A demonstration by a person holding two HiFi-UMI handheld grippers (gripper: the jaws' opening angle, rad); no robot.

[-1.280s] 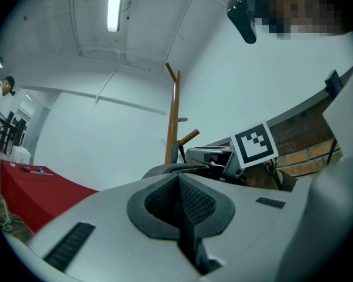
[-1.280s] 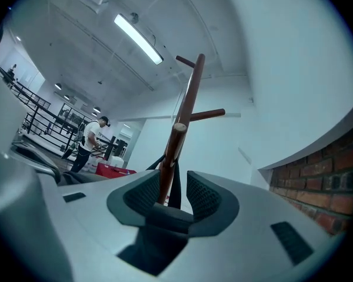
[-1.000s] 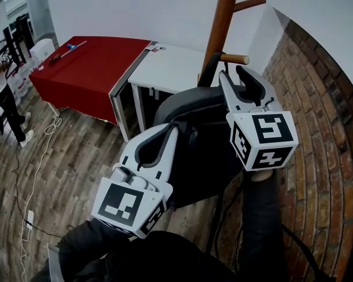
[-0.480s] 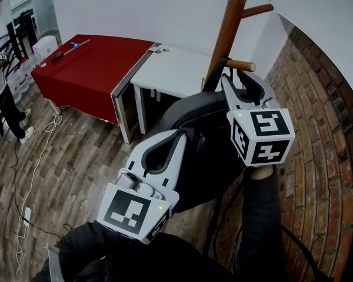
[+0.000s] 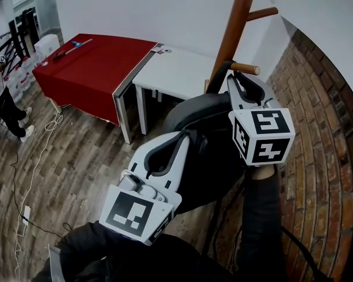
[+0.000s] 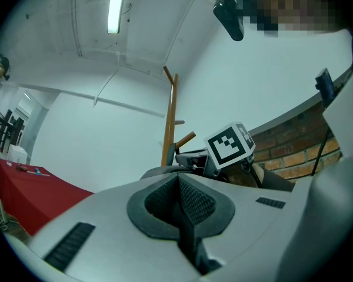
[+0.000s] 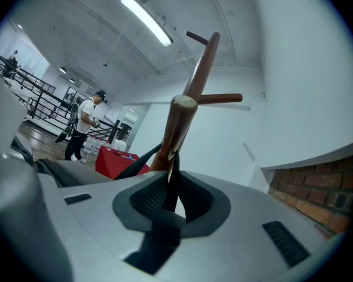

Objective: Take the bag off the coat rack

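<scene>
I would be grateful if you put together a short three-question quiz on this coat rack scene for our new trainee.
1. True or false: the strap of the bag hangs over a peg of the coat rack.
2. What runs between the jaws of the right gripper? A: the strap. B: a peg. C: nothing.
3. Fill in: the cloth draped at upper left in the head view is ___.
Key: 1 true. 2 A: the jaws have just been closing, with the strap between them. 3 red.
</scene>
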